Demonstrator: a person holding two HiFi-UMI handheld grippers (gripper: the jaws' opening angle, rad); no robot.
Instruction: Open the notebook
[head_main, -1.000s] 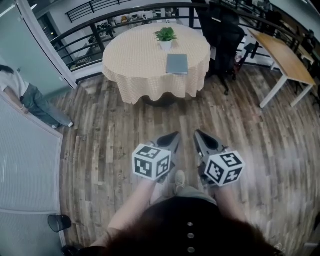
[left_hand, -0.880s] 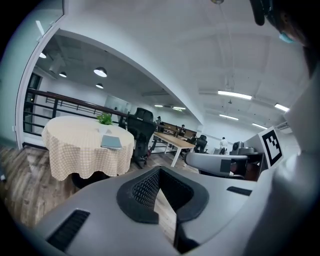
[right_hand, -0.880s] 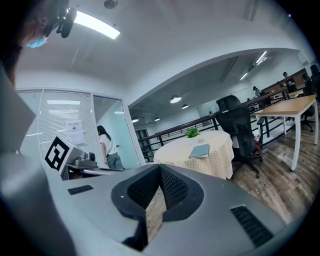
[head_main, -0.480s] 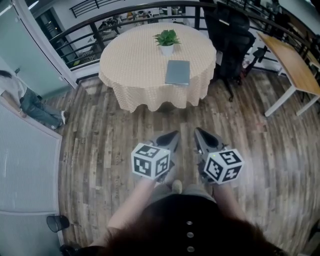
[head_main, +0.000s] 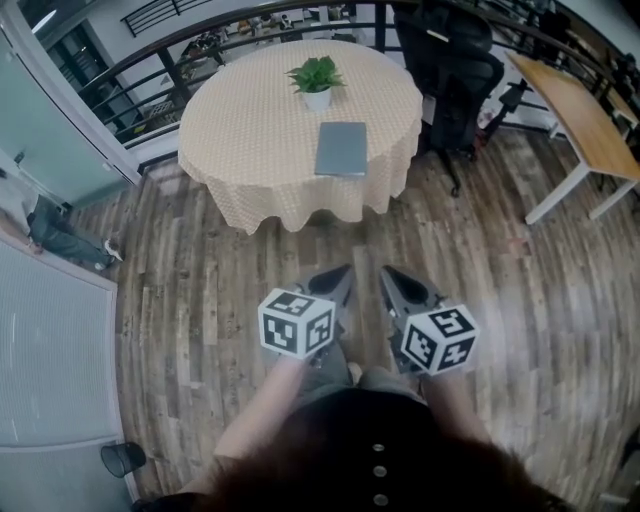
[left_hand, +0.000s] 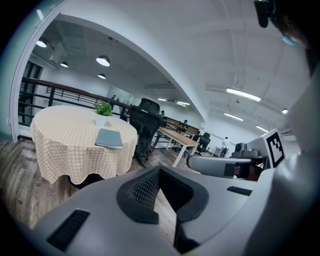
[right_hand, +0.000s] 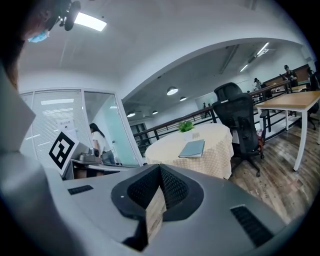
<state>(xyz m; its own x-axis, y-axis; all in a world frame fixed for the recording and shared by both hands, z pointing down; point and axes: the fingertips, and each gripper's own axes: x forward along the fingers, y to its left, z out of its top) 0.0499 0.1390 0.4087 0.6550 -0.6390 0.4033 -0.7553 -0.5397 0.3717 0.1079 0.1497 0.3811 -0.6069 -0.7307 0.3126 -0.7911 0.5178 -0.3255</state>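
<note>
On the table (head_main: 250, 140), notebook (head_main: 341, 149) nearer than before, left tool (head_main: 345, 273), right tool (head_main: 387, 273) closed, empty

An open-plan office with a wood-plank floor.
A black office chair (head_main: 455, 60) stood beside a long wooden desk (head_main: 575, 100); more desks ran back under ceiling strip lights (left_hand: 242, 92), and a glass partition (head_main: 50, 115) met a dark railing (left_hand: 48, 87).

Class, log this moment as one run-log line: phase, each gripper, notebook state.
phase: not yet at round table | left gripper: shut, empty | right gripper: shut, empty | notebook: closed, flat on table, near potted plant
</note>
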